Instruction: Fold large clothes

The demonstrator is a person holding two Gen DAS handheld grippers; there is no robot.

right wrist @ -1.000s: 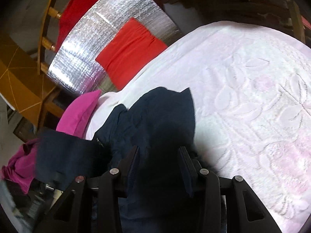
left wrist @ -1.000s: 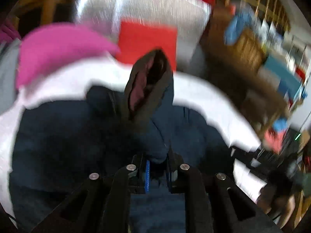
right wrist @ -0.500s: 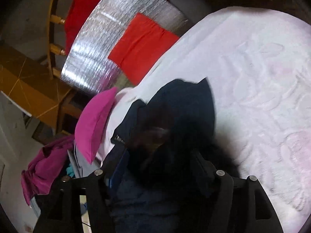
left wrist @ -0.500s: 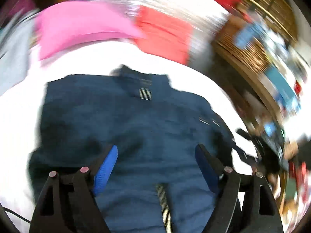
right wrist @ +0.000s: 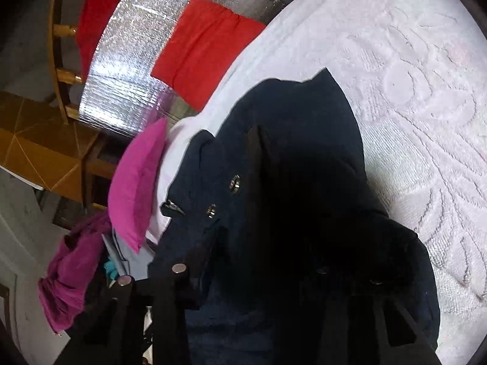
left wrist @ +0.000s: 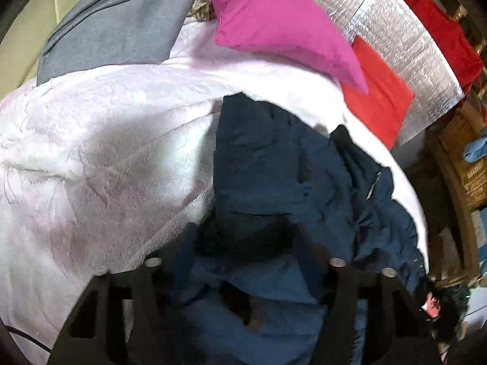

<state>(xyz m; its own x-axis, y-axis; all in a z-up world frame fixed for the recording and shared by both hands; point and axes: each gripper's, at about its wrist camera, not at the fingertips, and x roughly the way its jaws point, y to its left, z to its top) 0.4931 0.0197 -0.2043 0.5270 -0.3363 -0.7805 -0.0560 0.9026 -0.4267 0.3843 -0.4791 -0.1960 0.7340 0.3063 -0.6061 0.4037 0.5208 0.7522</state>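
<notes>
A navy jacket lies crumpled on the white bedspread, its zipper end toward the right. My left gripper points down into the jacket's near edge. Its jaws are closing, with a bunch of navy fabric between them and the pads buried in the cloth. In the right wrist view the jacket shows two metal snaps and rises as a dark heap over my right gripper. Those jaws are closing too and pinch the fabric; the right finger is hidden under it.
A pink pillow, a red cushion and a silver foil panel stand at the bed's far side. A grey garment lies at the far left. A magenta garment hangs off the bed edge. Bare bedspread spreads to the right.
My left gripper let go of the jacket, swung across it to its near edge beside bare bedspread, and now narrows. My right jaws widened, then narrowed again, and sank closer to the jacket.
</notes>
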